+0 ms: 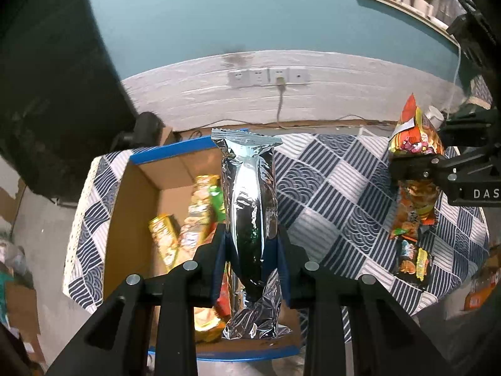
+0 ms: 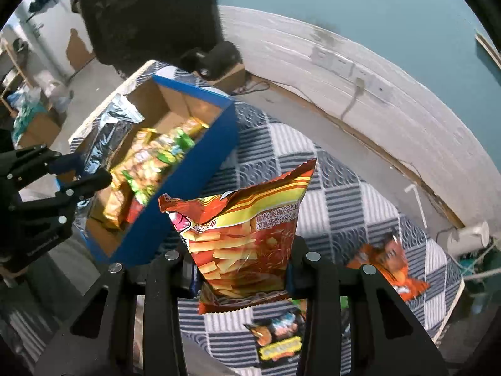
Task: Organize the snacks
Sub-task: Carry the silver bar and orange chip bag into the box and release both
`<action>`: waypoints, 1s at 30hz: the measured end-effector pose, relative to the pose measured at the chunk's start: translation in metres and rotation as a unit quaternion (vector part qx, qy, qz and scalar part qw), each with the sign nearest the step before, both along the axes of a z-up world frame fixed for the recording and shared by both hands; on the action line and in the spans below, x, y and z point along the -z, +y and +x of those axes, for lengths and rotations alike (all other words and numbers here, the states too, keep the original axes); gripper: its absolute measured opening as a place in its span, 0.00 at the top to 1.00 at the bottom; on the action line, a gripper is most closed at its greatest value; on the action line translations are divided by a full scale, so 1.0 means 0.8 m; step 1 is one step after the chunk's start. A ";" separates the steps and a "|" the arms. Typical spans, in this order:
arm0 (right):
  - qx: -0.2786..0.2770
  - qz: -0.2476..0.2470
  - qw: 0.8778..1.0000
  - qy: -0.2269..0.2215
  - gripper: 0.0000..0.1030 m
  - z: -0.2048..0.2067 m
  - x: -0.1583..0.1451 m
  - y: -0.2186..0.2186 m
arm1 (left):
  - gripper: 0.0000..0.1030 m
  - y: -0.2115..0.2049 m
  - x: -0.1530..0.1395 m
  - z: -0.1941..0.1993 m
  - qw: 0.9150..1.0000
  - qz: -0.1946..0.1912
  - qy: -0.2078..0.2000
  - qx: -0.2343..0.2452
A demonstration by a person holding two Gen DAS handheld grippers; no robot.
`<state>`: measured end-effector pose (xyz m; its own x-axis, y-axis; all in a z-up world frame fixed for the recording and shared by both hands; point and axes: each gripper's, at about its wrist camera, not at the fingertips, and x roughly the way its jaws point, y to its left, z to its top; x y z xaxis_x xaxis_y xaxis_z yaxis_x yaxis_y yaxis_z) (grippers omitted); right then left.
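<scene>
Two packets are in the air at once: the left tool (image 1: 250,250) is clamped on a silver foil packet (image 1: 249,194) held upright over the open cardboard box (image 1: 137,188), probably so it can drop in beside the snacks already lying there. The right tool (image 2: 241,269) grips an orange chip bag (image 2: 247,235) over the checked surface (image 2: 344,200), just beside the box, while a dark snack pack (image 2: 278,335) and another orange packet (image 2: 388,263) lie waiting on the cloth.

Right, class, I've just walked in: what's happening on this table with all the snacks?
A person is sorting snacks with a tool in each hand. The left tool grips a silver foil packet over the blue-edged cardboard box, which already holds several packets. The right tool grips an orange chip bag above the checked tablecloth, where two more packets lie.
</scene>
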<state>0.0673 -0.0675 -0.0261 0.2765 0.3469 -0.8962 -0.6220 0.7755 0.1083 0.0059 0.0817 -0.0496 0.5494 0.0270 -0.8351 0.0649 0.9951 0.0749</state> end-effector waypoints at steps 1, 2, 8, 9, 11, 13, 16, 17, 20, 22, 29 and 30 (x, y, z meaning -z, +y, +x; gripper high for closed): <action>-0.006 0.001 1.000 0.001 0.64 -0.001 0.000 0.008 | 0.72 0.006 0.001 -0.002 1.000 -0.001 0.000 -0.005; -0.013 0.002 1.000 0.003 0.63 -0.001 0.000 0.018 | 0.71 0.013 0.001 -0.003 1.000 -0.003 0.001 -0.011; -0.044 0.011 0.999 0.015 0.63 -0.003 0.004 0.070 | 0.71 0.047 0.009 -0.012 0.999 -0.003 0.004 -0.039; -0.050 0.011 0.999 0.016 0.63 -0.003 0.006 0.080 | 0.71 0.053 0.010 -0.013 0.999 -0.004 0.005 -0.044; -0.059 0.011 0.998 0.019 0.63 -0.003 0.008 0.096 | 0.71 0.064 0.014 -0.012 0.999 -0.006 0.008 -0.052; -0.066 0.009 0.998 0.021 0.63 -0.004 0.010 0.113 | 0.71 0.077 0.018 -0.011 0.998 -0.008 0.011 -0.064; -0.075 0.013 0.997 0.026 0.63 -0.003 0.011 0.139 | 0.71 0.094 0.023 -0.010 0.996 -0.017 0.017 -0.080; -0.079 0.014 0.996 0.028 0.63 -0.002 0.012 0.148 | 0.71 0.100 0.025 -0.010 0.996 -0.019 0.018 -0.086; -0.084 0.014 0.996 0.031 0.63 -0.001 0.015 0.168 | 0.71 0.114 0.030 -0.010 0.995 -0.017 0.022 -0.101; -0.086 0.014 0.996 0.035 0.63 0.002 0.018 0.179 | 0.71 0.122 0.034 -0.010 0.994 -0.018 0.025 -0.109; -0.099 0.016 0.993 0.061 0.63 0.006 0.035 0.207 | 0.71 0.139 0.044 -0.008 0.991 -0.023 0.034 -0.124; -0.101 0.018 0.993 0.064 0.63 0.005 0.035 0.210 | 0.69 0.140 0.044 -0.008 0.991 -0.022 0.034 -0.125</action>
